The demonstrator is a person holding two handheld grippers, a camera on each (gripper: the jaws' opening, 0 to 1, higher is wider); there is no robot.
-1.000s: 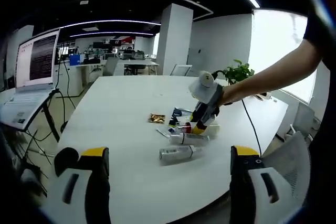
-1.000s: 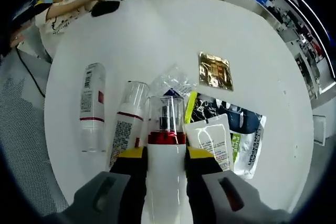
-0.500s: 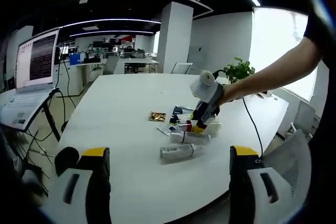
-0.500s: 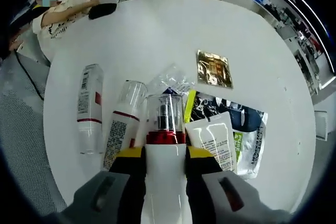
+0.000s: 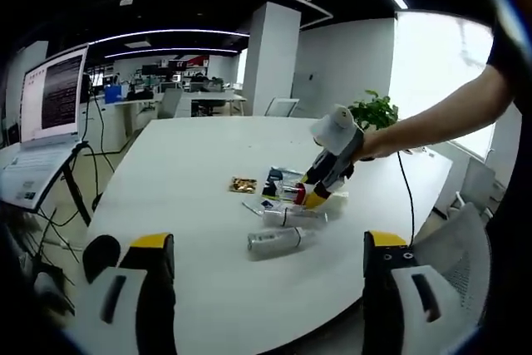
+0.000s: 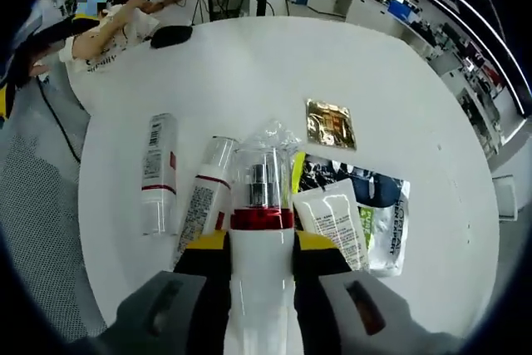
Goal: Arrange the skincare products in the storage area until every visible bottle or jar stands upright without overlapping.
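My right gripper (image 6: 259,248) is shut on a white pump bottle (image 6: 263,205) with a red band and a clear cap, held above the white table (image 6: 249,64). Below it lie a white bottle with a red stripe (image 6: 158,174) and a clear-capped tube (image 6: 205,201), both on their sides. A white tube (image 6: 332,218), a dark sachet (image 6: 370,193), a gold sachet (image 6: 330,124) and a clear wrapper (image 6: 270,135) lie beside them. In the left gripper view, the right gripper (image 5: 320,191) hovers over the two lying bottles (image 5: 278,241). My left gripper (image 5: 266,288) stands open, short of the table.
A laptop on a stand (image 5: 50,93) is left of the table (image 5: 191,155), and a plant (image 5: 376,112) stands beyond it. A person's arm (image 5: 432,118) reaches in from the right. A seated person (image 6: 91,27) and a black object (image 6: 173,35) are at the table's far edge.
My right gripper has risen a little with the pump bottle, so the table looks farther away. The lying bottles and sachets have stayed put. My left gripper remains open.
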